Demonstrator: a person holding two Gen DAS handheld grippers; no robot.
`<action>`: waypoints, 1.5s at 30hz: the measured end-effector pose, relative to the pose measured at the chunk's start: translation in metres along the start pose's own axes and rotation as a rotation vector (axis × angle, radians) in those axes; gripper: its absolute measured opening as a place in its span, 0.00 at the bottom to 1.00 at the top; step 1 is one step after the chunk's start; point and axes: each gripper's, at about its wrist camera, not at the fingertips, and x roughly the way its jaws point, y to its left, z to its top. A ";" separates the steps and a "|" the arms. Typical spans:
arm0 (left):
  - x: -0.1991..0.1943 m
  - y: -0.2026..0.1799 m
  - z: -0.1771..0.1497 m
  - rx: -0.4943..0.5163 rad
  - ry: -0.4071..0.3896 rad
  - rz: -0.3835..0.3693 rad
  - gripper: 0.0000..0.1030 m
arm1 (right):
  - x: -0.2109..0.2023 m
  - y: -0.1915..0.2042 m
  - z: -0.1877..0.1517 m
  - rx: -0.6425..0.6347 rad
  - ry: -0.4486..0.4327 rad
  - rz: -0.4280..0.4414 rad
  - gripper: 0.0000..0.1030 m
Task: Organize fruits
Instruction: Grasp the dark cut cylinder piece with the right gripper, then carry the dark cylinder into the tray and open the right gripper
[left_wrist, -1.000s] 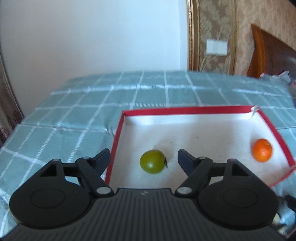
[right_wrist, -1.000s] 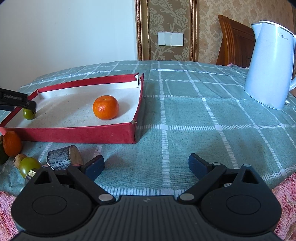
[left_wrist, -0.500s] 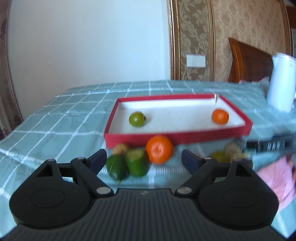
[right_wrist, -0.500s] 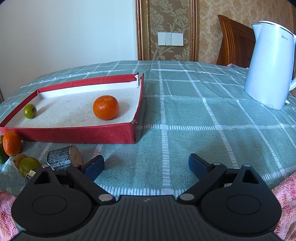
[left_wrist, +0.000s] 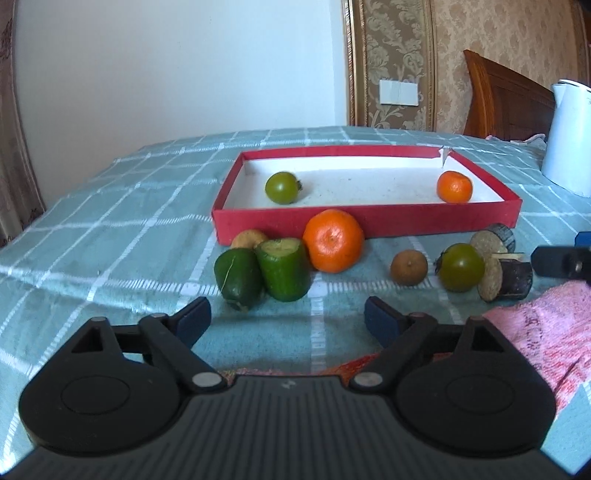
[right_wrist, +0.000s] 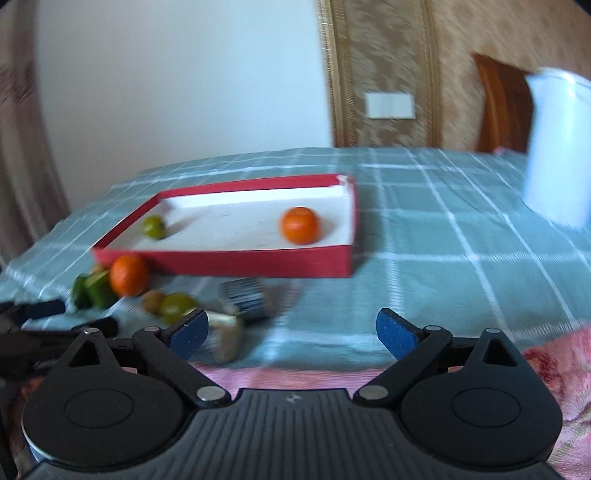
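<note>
A red tray (left_wrist: 369, 220) (right_wrist: 221, 261) holds a green tomato (left_wrist: 282, 187) (right_wrist: 154, 227) and a small orange (left_wrist: 454, 187) (right_wrist: 300, 225). In front of it lie an orange (left_wrist: 334, 240) (right_wrist: 129, 275), two green cucumber pieces (left_wrist: 284, 268), a brown fruit (left_wrist: 409, 267), another green tomato (left_wrist: 461, 267) (right_wrist: 176, 306) and two dark cut cylinders (left_wrist: 506, 275) (right_wrist: 245, 295). My left gripper (left_wrist: 288, 319) hovers short of the cucumber pieces, its jaws opening with nothing between them. My right gripper (right_wrist: 291, 330) stands open and empty near the table's front edge.
A white kettle (left_wrist: 569, 136) (right_wrist: 557, 147) stands at the back right on the green checked cloth (left_wrist: 110, 229). Pink fabric (left_wrist: 546, 332) (right_wrist: 546, 354) lies along the front edge. A wooden chair back (left_wrist: 502, 96) rises behind the table.
My left gripper has pulled back out of the tray, leaving the green tomato there, and now faces the loose fruit in front. My right gripper has swung left and risen a little.
</note>
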 end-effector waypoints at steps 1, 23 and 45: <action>0.000 0.002 -0.001 -0.015 0.004 -0.005 0.89 | 0.001 0.005 -0.001 -0.009 0.003 0.004 0.95; 0.003 0.009 0.001 -0.053 0.023 -0.029 0.98 | 0.036 0.037 -0.010 -0.067 0.065 -0.015 0.56; 0.005 0.009 0.002 -0.055 0.031 -0.034 1.00 | -0.003 0.017 0.008 -0.077 -0.062 0.015 0.40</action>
